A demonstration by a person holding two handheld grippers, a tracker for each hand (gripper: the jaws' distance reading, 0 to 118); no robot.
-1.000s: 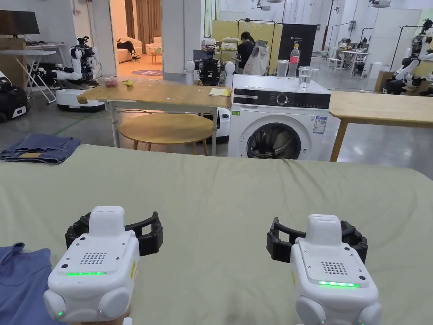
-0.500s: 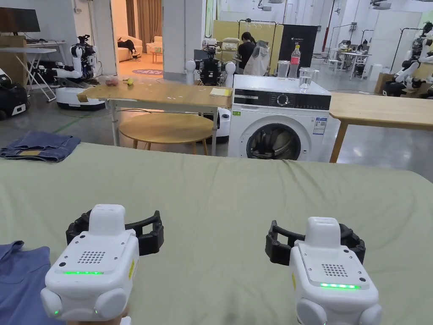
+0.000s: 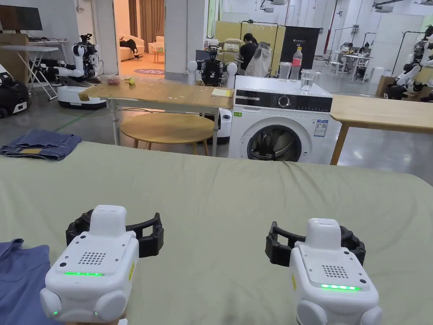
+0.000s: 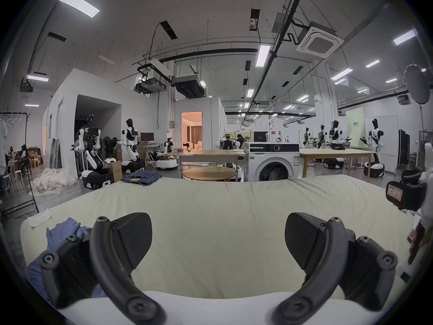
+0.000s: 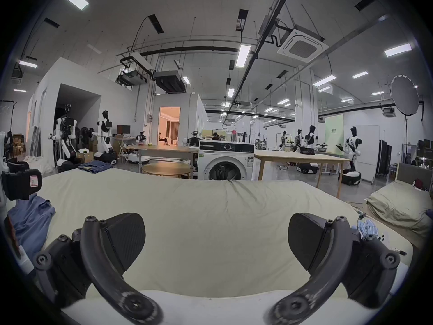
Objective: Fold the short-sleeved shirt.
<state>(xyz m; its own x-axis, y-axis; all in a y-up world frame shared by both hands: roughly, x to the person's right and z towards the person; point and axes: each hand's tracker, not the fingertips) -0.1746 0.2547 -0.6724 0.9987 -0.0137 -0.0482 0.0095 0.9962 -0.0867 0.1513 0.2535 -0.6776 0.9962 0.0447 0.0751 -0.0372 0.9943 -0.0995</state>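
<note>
Both tongs — left tongs [image 3: 115, 230] and right tongs [image 3: 315, 243] — gape released above the bed [image 3: 237, 186], while the limp blue short-sleeved shirt [image 3: 19, 281], lower left, likely wants pinching at its shoulder seams.

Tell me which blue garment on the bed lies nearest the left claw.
The light blue shirt, right beside the left claw; the folded jeans lie at the far edge.

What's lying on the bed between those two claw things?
Nothing but bare green sheet. In the head view, the left gripper and right gripper sit apart with plain bedding between; the blue shirt lies beyond the left one.
</note>
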